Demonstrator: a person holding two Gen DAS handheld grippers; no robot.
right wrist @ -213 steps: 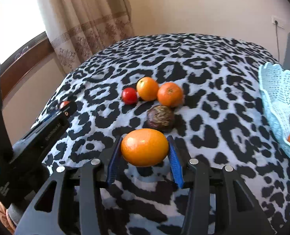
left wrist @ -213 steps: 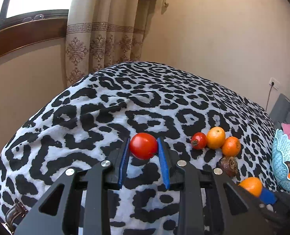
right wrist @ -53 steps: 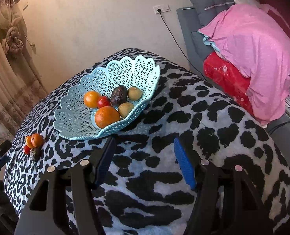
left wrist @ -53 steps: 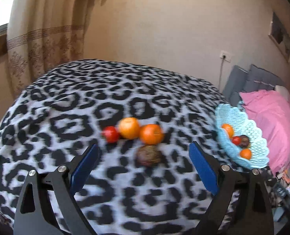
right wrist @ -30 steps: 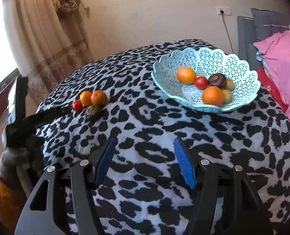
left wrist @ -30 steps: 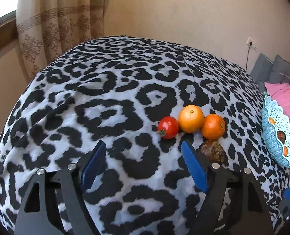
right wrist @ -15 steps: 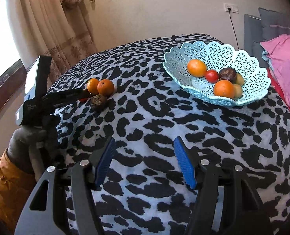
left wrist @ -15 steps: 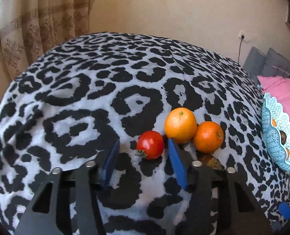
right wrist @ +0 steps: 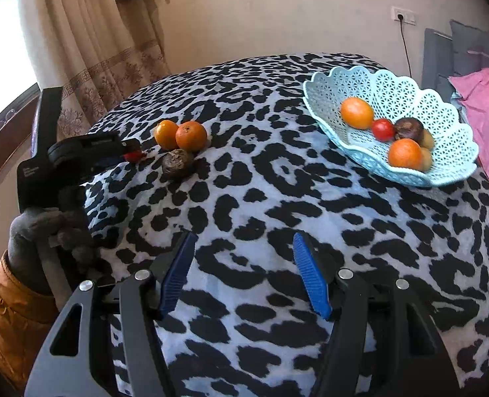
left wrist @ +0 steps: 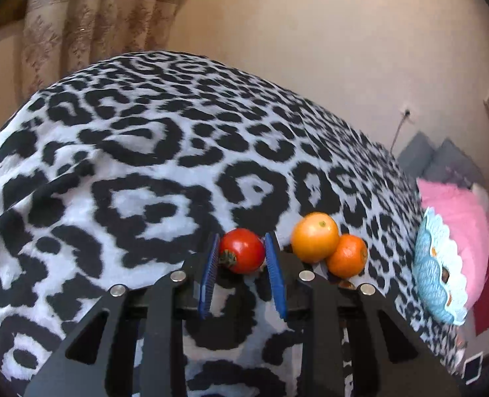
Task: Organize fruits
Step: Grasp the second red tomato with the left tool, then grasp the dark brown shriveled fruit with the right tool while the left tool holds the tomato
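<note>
My left gripper (left wrist: pixel 241 248) is shut on a small red tomato (left wrist: pixel 242 250) on the leopard-print cloth (left wrist: pixel 145 165); it also shows in the right wrist view (right wrist: pixel 135 154). Two oranges (left wrist: pixel 315 242) (left wrist: pixel 347 256) touch each other just right of it. In the right wrist view they (right wrist: pixel 190 136) sit by a dark brown fruit (right wrist: pixel 177 163). The light blue lattice basket (right wrist: pixel 393 168) holds several fruits at the far right. My right gripper (right wrist: pixel 242 264) is open and empty over the cloth near the front.
A curtain (right wrist: pixel 112 43) and window sill lie behind the table on the left. A pink blanket (right wrist: pixel 485 99) and grey cushions lie past the basket on the right. The table edge drops off beside the basket.
My left gripper has moved in and closed on the red tomato. My right gripper has stayed open and shifted only slightly.
</note>
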